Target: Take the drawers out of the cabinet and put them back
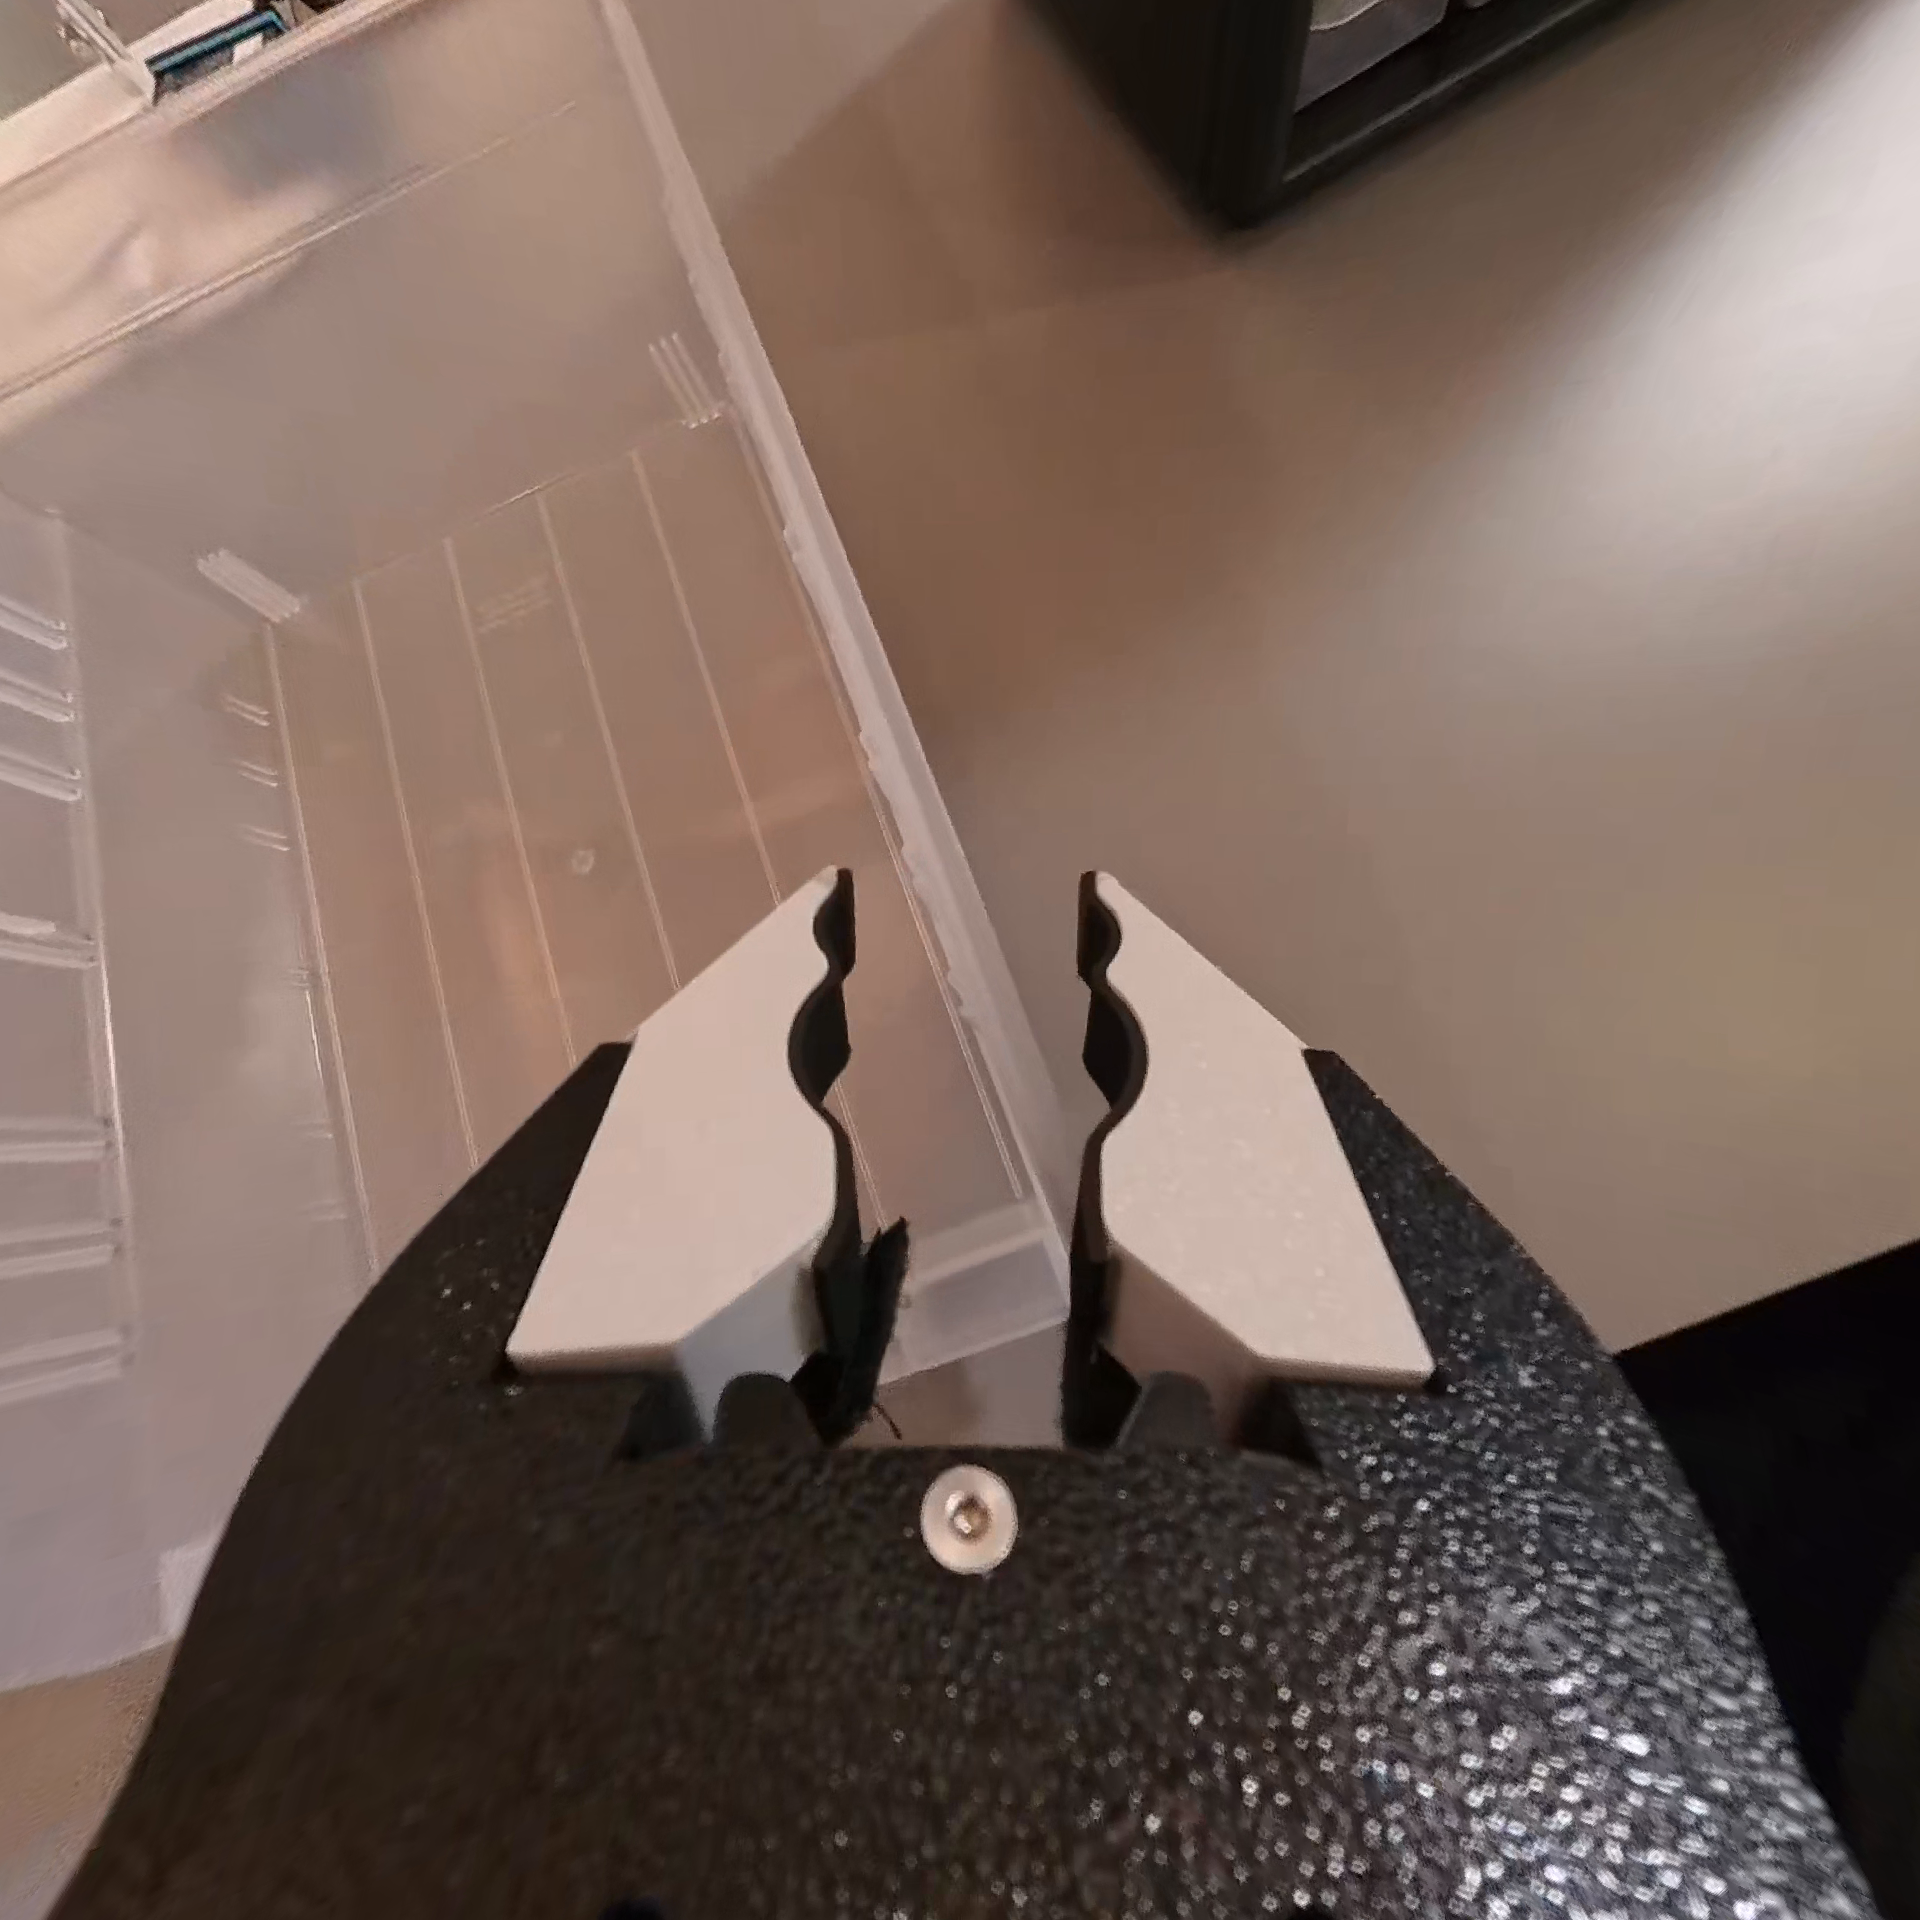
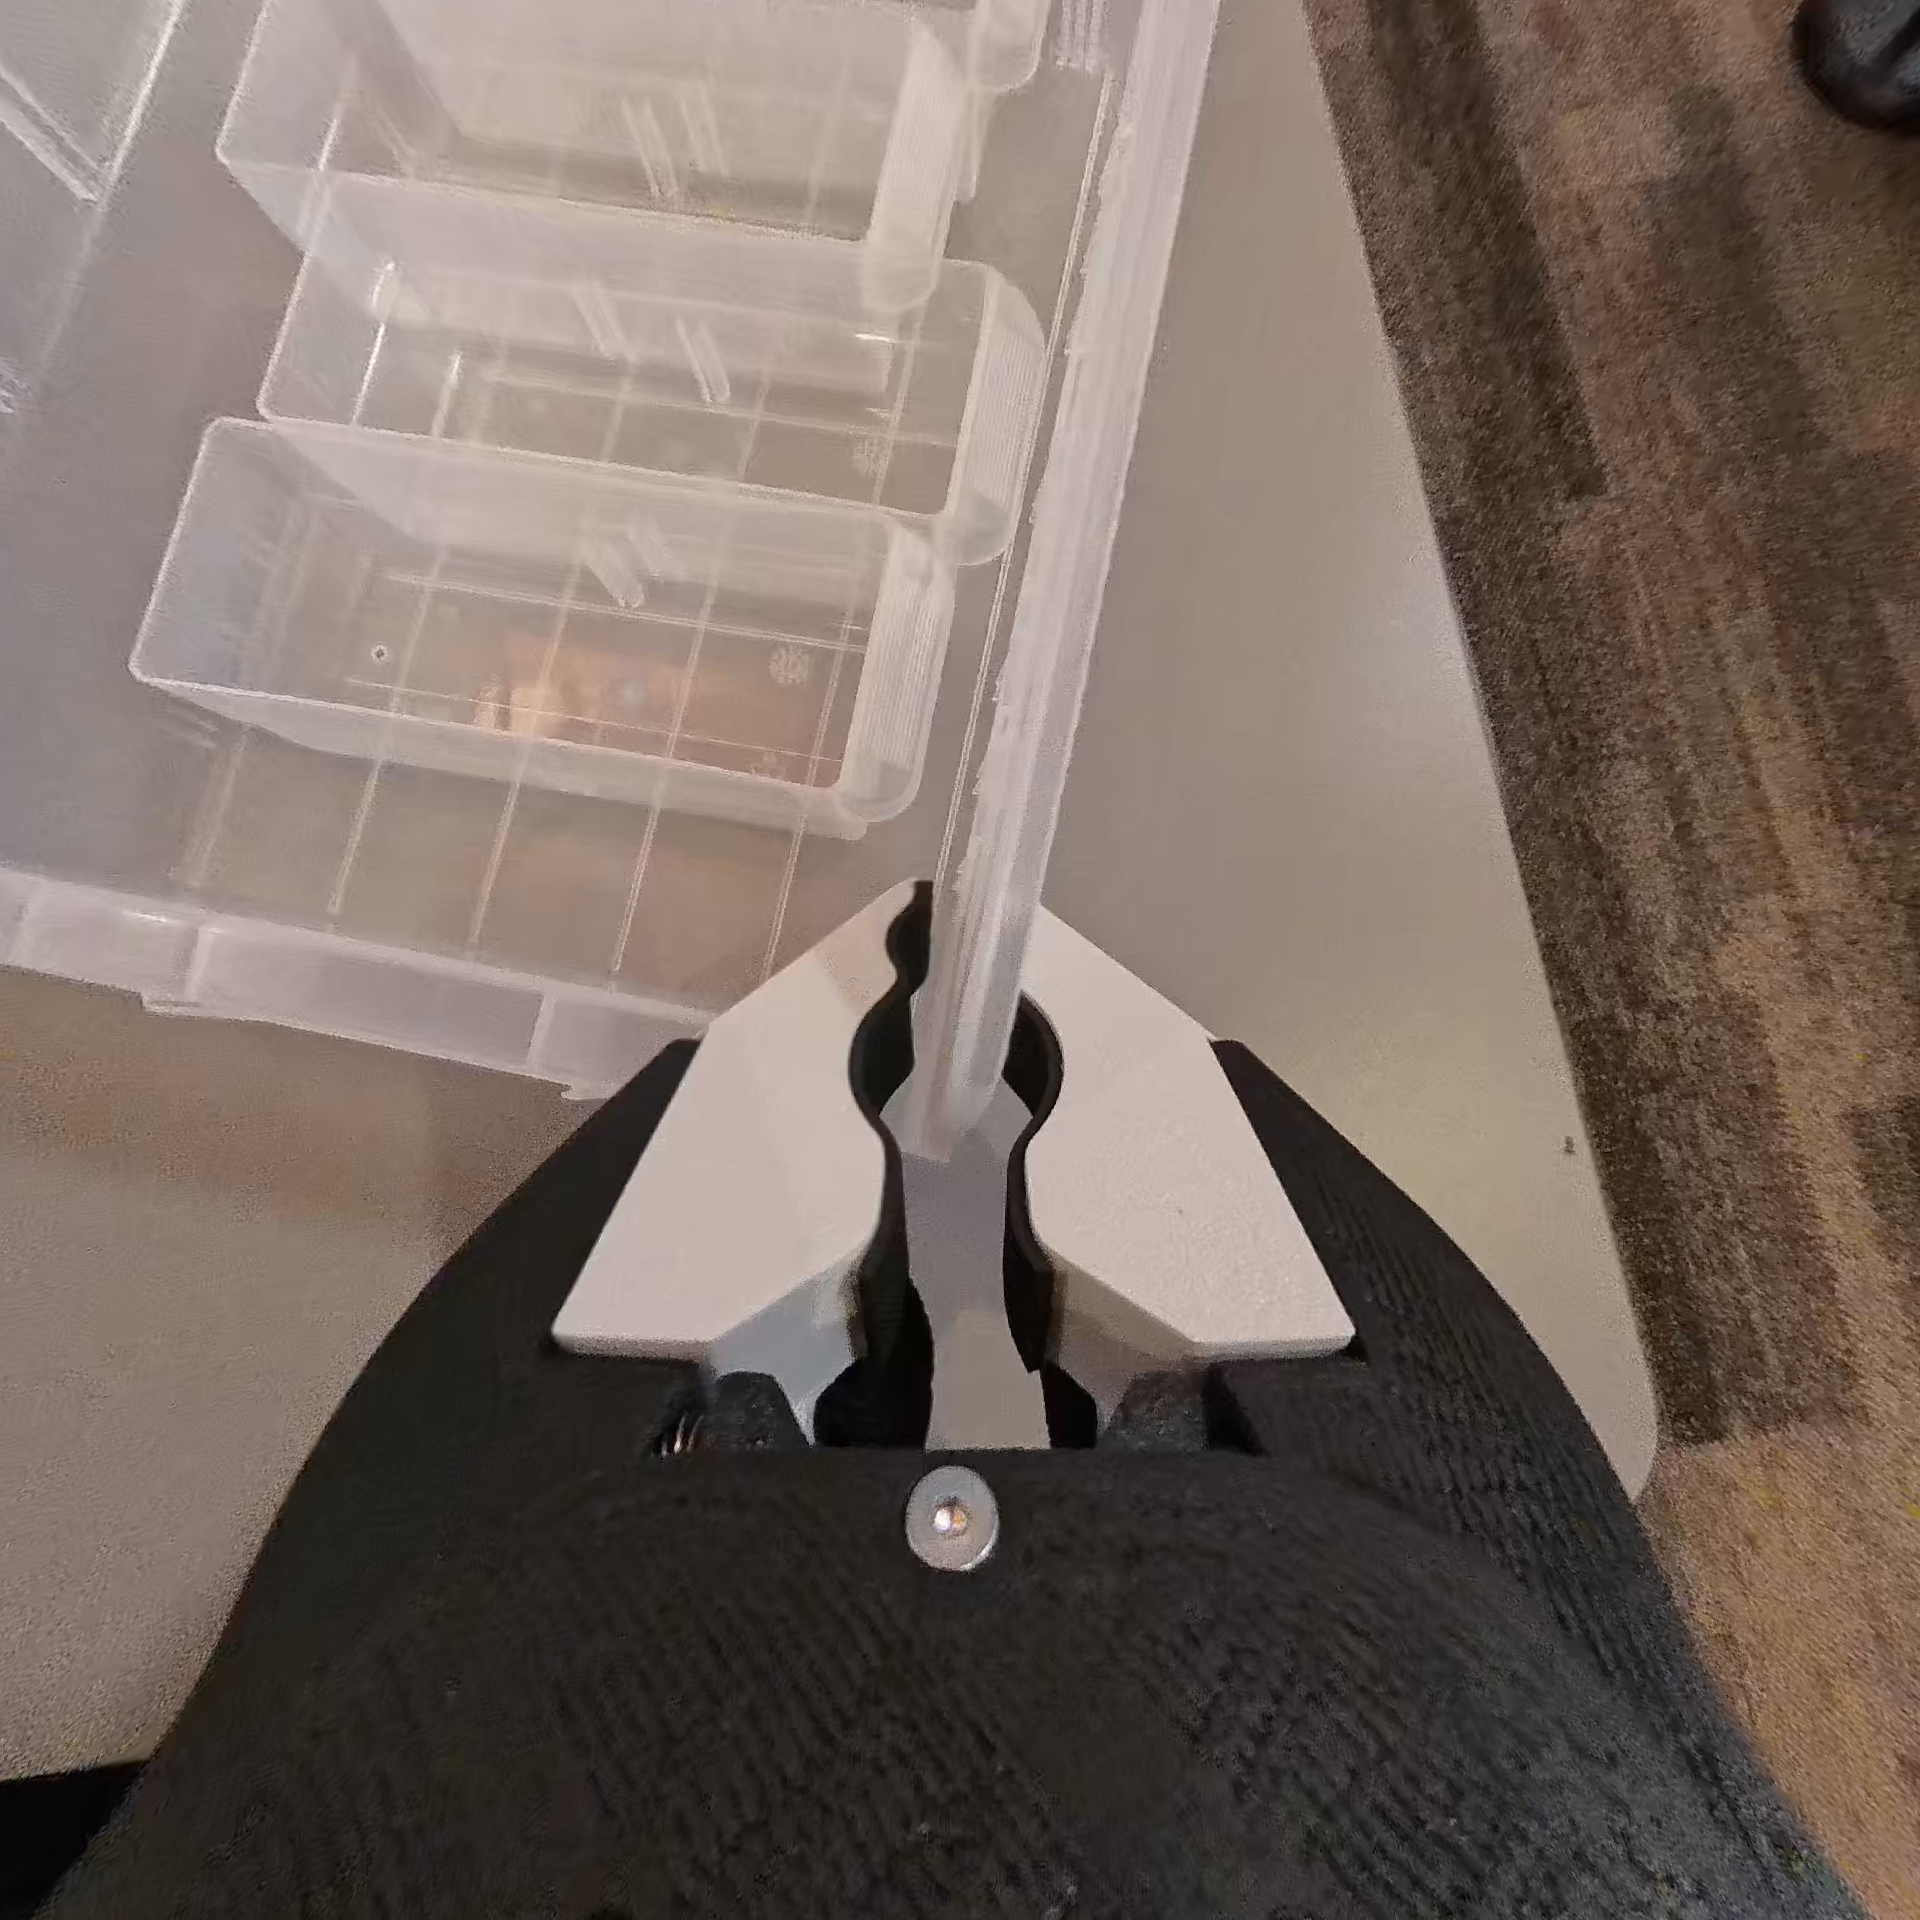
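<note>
The clear plastic cabinet (image 1: 416, 520) fills the left of the left wrist view. Its side wall edge (image 1: 831, 623) runs down into the gap of my left gripper (image 1: 966, 883), which is open and straddles the wall without closing on it. In the right wrist view my right gripper (image 2: 982, 904) is shut on the cabinet's side wall (image 2: 1091, 416). Three clear drawers lie inside the cabinet: a near one (image 2: 520, 623), a middle one (image 2: 644, 416) and a far one (image 2: 582, 135). All look empty.
The cabinet rests on a beige table (image 2: 1247, 831) whose rounded edge is on the right, with brown carpet (image 2: 1662, 623) beyond. A black box-like unit (image 1: 1455, 104) stands at the far right of the table in the left wrist view.
</note>
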